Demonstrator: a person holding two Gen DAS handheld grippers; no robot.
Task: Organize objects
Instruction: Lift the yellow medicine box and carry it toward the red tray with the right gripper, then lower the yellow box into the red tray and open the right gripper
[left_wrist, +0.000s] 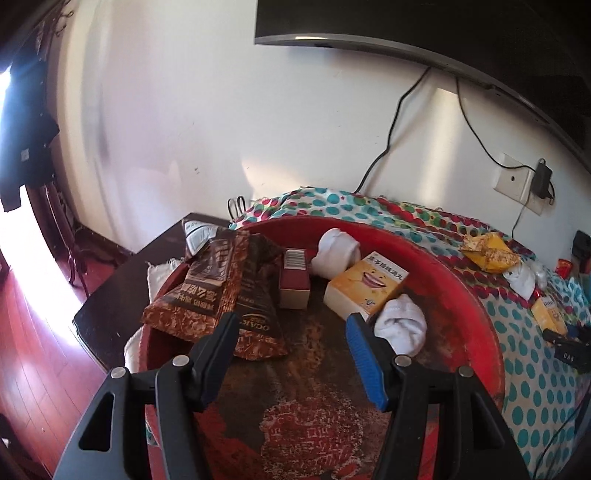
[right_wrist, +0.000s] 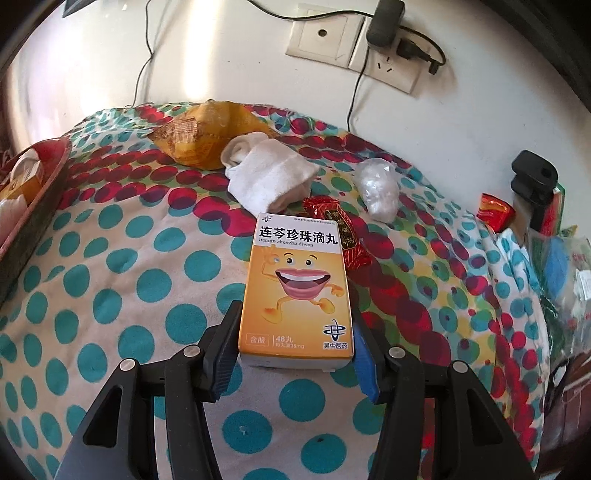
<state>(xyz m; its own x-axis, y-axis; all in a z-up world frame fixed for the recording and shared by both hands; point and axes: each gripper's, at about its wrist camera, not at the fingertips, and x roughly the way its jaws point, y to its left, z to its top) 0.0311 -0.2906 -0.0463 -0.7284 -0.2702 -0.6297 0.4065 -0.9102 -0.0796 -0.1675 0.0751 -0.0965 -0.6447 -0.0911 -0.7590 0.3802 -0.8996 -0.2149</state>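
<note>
Red plastic forms the round basin (left_wrist: 476, 295) that fills your left wrist view. Your left gripper (left_wrist: 291, 328) hovers over its worn floor with the jaws spread and nothing between them. Inside the basin, two brown snack bags (left_wrist: 207, 284) lie overlapping at the left. Just right of them stands a dark red carton (left_wrist: 294, 284) with a barcode on its top face. A rolled white sock (left_wrist: 338, 254) lies at the far side of the basin. A yellow medicine box (left_wrist: 365, 288) with a cartoon mouth lies right of centre. A second white sock (left_wrist: 400, 325) touches that box at its near right corner. The basin rests on a polka-dot cloth (left_wrist: 535, 369) spread over a dark desk (left_wrist: 110, 295). Further right on the cloth lie a yellow snack packet (left_wrist: 487, 251) and another white sock (left_wrist: 522, 277).

In your right wrist view, your right gripper (right_wrist: 295, 328) is closed on a yellow medicine box in the gripper (right_wrist: 295, 288), one pad pressed against each long side. The box points away from you above the polka-dot cloth (right_wrist: 110, 295). Beyond the box lie a red candy wrapper (right_wrist: 340, 229), a folded white sock (right_wrist: 269, 177), a yellow snack packet (right_wrist: 199, 136) and a small clear bag (right_wrist: 378, 188). The basin rim (right_wrist: 44, 192) shows at the left edge. A wall socket (right_wrist: 384, 62) with a plugged adapter sits on the wall behind.
</note>
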